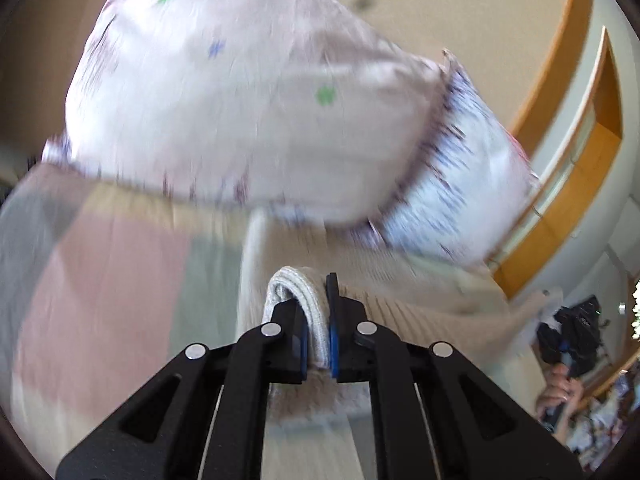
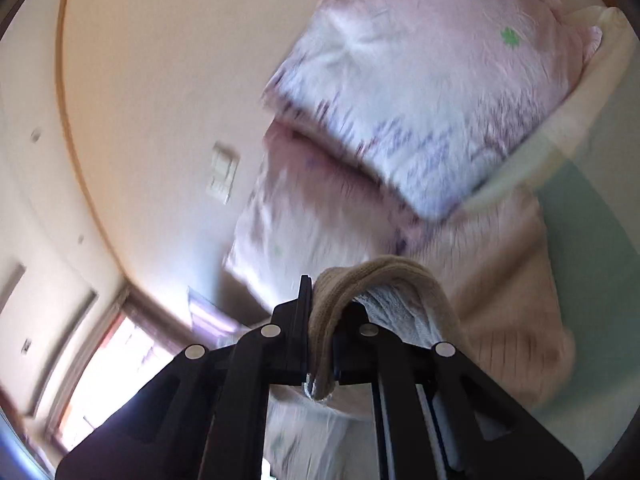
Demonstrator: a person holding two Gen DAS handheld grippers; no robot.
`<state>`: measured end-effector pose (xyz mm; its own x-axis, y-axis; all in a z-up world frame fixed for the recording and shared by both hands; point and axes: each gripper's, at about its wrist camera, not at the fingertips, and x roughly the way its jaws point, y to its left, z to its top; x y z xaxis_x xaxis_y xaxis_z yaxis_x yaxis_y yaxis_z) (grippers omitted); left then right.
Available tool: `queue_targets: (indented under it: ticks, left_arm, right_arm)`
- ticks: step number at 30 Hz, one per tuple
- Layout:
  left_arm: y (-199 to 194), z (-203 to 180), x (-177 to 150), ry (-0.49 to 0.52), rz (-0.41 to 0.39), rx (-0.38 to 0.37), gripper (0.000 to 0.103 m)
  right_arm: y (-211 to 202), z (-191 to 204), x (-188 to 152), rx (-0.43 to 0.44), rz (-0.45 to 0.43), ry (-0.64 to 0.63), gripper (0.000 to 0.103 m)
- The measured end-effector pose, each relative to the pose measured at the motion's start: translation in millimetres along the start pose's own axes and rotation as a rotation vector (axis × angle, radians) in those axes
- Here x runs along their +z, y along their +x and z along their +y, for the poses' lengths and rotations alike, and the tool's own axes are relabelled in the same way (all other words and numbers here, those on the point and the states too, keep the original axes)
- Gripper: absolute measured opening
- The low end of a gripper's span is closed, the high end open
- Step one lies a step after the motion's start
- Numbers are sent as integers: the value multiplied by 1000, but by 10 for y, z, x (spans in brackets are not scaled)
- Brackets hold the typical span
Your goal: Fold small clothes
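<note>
Both claws, left claw (image 1: 318,320) and right claw (image 2: 320,320), pinch beige knit garment (image 1: 420,296); orientation unclear.

location type: home bedroom. indicators: two pink pillows (image 2: 420,92) with small printed flowers lie on a bed with a pastel patchwork cover (image 1: 100,272); a cream wall carries a switch plate (image 2: 222,178); wooden trim (image 1: 560,60) edges the wall; a curtained window (image 2: 116,352) admits daylight.

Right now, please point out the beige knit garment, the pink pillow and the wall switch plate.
beige knit garment (image 1: 298,300): left wrist view, folded edge between the fingers.
pink pillow (image 2: 420,92): right wrist view, middle of its face.
wall switch plate (image 2: 222,178): right wrist view, plate centre.
</note>
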<state>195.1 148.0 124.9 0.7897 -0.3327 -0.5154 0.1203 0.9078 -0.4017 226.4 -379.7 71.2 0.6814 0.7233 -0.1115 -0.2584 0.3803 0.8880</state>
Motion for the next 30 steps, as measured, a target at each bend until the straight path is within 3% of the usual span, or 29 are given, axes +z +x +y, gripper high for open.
queue_targets:
  ticks: [2, 3, 4, 5, 6, 7, 9, 11, 14, 17, 19, 21, 22, 26, 30]
  left_arm:
    - [479, -66, 254, 23, 7, 56, 9]
    - [701, -92, 318, 37, 26, 91, 13]
    - [879, -83, 346, 40, 49, 127, 20]
    - [1019, -33, 367, 21, 75, 162, 26]
    - [1049, 58, 362, -21, 79, 160, 44]
    - [1022, 137, 338, -50, 70, 136, 60]
    - [939, 358, 245, -99, 71, 81, 66]
    - [976, 540, 116, -139, 141, 55, 65]
    - [1120, 745, -104, -230, 244, -20, 64]
    - [1264, 811, -294, -261, 309, -35, 58]
    - [1324, 826, -354, -283, 297, -53, 49]
    - [1418, 830, -381, -342, 333, -100, 27]
    - [1429, 839, -413, -385, 326, -100, 22]
    - [1243, 657, -298, -459, 280, -196, 17]
    - [1188, -122, -25, -423, 222, -368, 16]
  right_arm:
    - [335, -267, 270, -115, -81, 67, 9]
    - [438, -379, 339, -174, -81, 87, 15]
    - [641, -546, 405, -296, -56, 107, 25]
    - [724, -640, 412, -361, -36, 111, 50]
    - [792, -746, 408, -412, -12, 120, 69]
    - [786, -780, 385, -395, -13, 118, 73]
    - [697, -779, 333, -348, -34, 55, 86]
    - [589, -741, 322, -335, -78, -20, 89]
    - [566, -834, 440, -288, -73, 24, 89]
    - [593, -880, 453, -287, -62, 20, 89]
    - [609, -876, 454, -284, -52, 13, 90]
    - [616, -878, 448, -271, -46, 15, 90]
    - [607, -880, 459, -257, -36, 23, 91]
    - [522, -867, 509, -218, -31, 64, 91]
    - [296, -680, 605, -230, -78, 23, 91]
